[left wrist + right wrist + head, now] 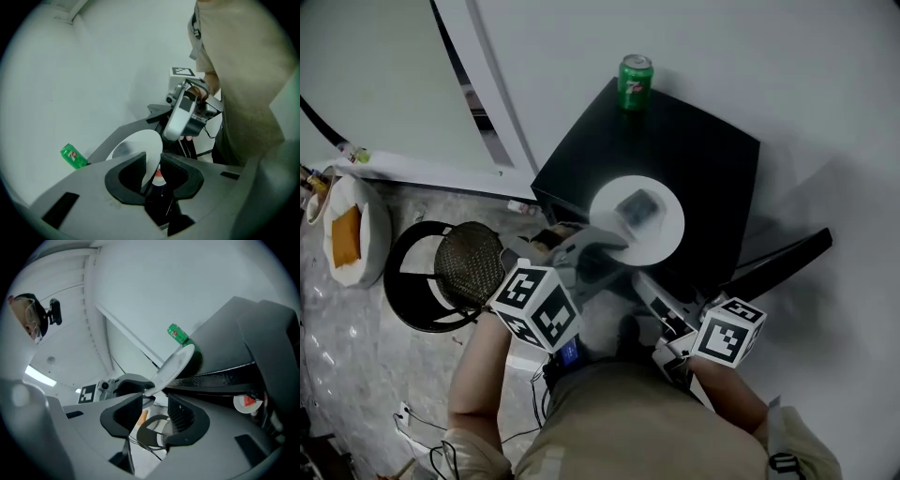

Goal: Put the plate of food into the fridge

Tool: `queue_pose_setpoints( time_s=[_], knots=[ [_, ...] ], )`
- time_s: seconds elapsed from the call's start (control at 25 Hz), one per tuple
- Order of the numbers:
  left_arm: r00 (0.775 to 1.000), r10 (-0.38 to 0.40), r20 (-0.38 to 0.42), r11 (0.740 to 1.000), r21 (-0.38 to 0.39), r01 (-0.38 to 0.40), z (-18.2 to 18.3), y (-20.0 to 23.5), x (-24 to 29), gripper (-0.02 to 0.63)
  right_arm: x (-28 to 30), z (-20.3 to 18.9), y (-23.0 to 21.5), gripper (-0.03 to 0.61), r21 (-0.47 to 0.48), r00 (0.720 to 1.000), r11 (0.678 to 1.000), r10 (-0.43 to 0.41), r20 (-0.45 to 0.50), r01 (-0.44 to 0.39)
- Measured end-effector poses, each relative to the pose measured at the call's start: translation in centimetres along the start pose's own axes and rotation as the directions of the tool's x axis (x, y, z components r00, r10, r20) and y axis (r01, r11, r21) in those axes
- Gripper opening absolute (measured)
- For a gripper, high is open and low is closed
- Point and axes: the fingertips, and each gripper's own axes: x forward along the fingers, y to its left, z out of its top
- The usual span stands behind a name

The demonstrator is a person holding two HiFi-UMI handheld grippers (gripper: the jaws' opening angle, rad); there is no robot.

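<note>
A white plate [664,236] with a dark, blurry piece of food [637,206] hangs over the front edge of a low black fridge [675,141]. My left gripper [605,246] is shut on the plate's near rim; in the left gripper view the rim [140,147] runs between the pads of that gripper [152,165]. My right gripper [654,292] sits just right of and below the plate, and its jaws [157,408] stand open with nothing pressed between them. The plate [176,364] tilts up beyond them. The black fridge door [783,258] stands open to the right.
A green soda can [635,82] stands on the fridge's back corner. A black round stool with a mesh seat [469,264] is on the floor at the left, and a white cushion with an orange patch [352,234] lies beyond it. Cables trail by my feet.
</note>
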Motion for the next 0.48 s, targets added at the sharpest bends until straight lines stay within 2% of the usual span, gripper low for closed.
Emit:
queue_pose_setpoints(
  time_s=[0.2, 0.48],
  knots=[
    [1.000, -0.017, 0.021, 1.000, 0.009, 0.017, 0.2, -0.9, -0.6, 0.100, 0.8, 0.8, -0.3, 0.147, 0.142, 0.998, 0.990, -0.004, 0.062, -0.005],
    [0.999, -0.039, 0.034, 0.999, 0.027, 0.038, 0.4, -2.2, -1.5, 0.098, 1.8, 0.3, -0.2, 0.134, 0.215, 0.999, 0.976, 0.025, 0.039, -0.033]
  ],
)
